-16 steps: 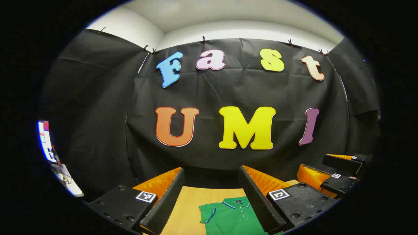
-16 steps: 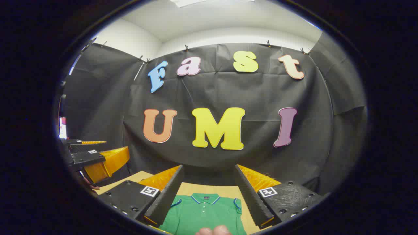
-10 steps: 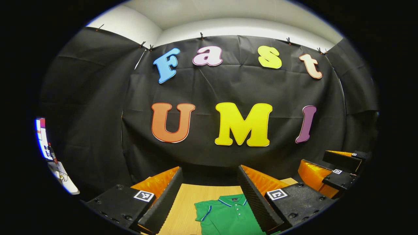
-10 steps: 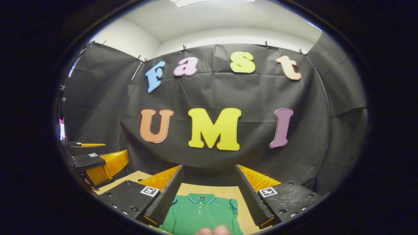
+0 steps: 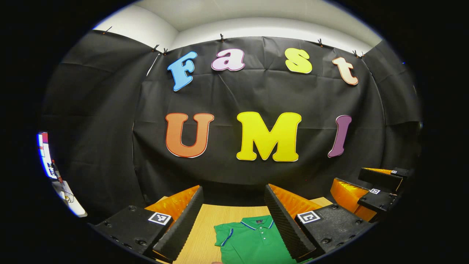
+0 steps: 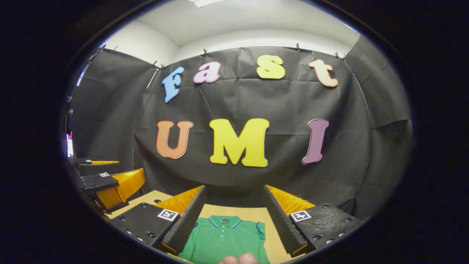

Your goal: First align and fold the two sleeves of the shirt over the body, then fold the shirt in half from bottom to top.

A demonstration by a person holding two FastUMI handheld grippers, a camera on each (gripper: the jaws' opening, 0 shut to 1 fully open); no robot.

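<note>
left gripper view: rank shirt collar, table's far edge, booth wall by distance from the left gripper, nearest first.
From the left gripper:
1. Shirt collar, low, between the jaws, toward the right one.
2. Table's far edge, just beyond the collar.
3. Booth wall, upright behind the table.

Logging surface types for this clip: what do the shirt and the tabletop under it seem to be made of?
Green polo shirt: looks like matte knit fabric, soft, with a contrast-trimmed collar and a buttoned placket; the weave is too small to confirm. Table: pale wood or wood-look laminate, judging by fine straight grain lines and a smooth, low-sheen face.
</note>
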